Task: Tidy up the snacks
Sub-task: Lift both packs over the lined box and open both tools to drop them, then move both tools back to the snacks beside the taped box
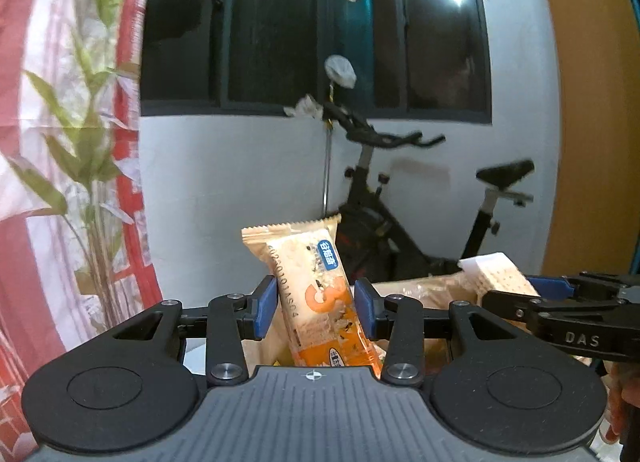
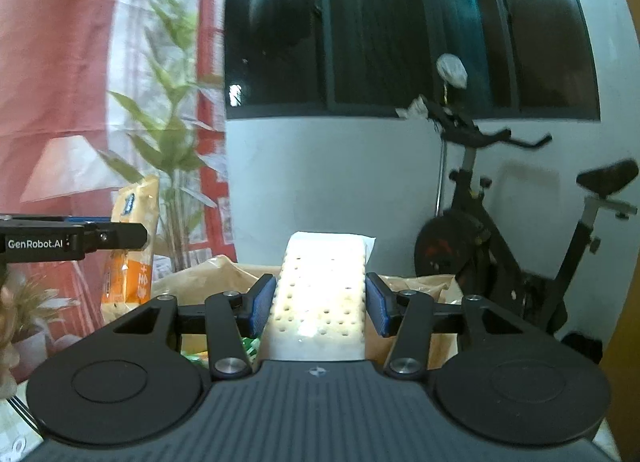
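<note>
My left gripper (image 1: pixel 315 308) is shut on an orange snack packet (image 1: pixel 316 286) and holds it upright in the air. My right gripper (image 2: pixel 320 304) is shut on a clear packet of white crackers (image 2: pixel 322 298), also held up. In the left wrist view the cracker packet (image 1: pixel 496 272) and the right gripper (image 1: pixel 560 302) show at the right. In the right wrist view the orange packet (image 2: pixel 134 246) and the left gripper's finger (image 2: pixel 72 241) show at the left. Both grippers hover above an open brown paper bag (image 2: pixel 216 274) holding more snacks.
A black exercise bike (image 1: pixel 400 229) stands by the white wall under a dark window. A bamboo plant (image 1: pixel 92 165) and red-and-white curtain are at the left. A wooden panel (image 1: pixel 592 101) is at the right. A small potted plant (image 2: pixel 28 314) sits low left.
</note>
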`<state>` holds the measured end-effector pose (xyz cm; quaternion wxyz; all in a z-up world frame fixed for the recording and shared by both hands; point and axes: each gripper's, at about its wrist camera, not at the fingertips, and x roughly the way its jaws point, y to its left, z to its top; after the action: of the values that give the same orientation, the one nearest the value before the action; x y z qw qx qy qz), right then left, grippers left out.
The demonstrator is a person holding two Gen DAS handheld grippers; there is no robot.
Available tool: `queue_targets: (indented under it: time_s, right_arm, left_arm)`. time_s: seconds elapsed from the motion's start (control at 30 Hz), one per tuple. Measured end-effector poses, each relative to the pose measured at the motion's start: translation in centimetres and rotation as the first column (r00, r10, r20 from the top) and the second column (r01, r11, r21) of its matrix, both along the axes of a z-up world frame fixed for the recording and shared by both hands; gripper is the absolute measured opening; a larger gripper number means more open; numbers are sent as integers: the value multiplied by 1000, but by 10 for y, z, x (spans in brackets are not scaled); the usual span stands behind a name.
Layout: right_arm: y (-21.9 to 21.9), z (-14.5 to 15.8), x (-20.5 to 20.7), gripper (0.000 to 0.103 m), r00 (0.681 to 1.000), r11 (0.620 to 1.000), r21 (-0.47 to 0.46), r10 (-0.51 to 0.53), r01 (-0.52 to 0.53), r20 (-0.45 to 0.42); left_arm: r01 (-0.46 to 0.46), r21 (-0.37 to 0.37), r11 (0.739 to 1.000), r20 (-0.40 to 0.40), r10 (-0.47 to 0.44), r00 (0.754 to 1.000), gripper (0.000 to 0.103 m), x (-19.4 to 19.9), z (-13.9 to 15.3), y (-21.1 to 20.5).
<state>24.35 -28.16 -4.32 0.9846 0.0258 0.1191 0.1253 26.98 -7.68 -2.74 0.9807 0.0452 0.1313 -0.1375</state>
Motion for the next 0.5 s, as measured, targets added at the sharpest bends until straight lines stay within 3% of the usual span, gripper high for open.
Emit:
queue_targets:
  time_s: [0.13, 0.2, 0.23, 0.33, 0.5]
  right_arm:
    - [0, -11, 26, 51, 997, 999, 31, -37, 39, -62]
    - [-1, -19, 35, 51, 993, 998, 36, -47, 51, -106]
    - [-3, -22, 38, 53, 990, 998, 39, -46, 52, -132]
    - [-6, -29, 38, 61, 985, 998, 36, -54, 61, -161]
    - [-11, -27, 23, 63, 989, 999, 29, -36, 41, -145]
  left_arm:
    - [31, 41, 999, -45, -29, 999, 46, 19, -11, -10]
    - [41, 39, 998, -64, -38, 997, 66, 25, -16, -10]
    - [33, 37, 999, -63, -31, 998, 70, 24, -18, -8]
    - [18, 22, 1000, -67, -16, 998, 72, 19, -21, 2]
    - [5, -31, 1000, -92, -8, 996, 72, 3, -17, 27]
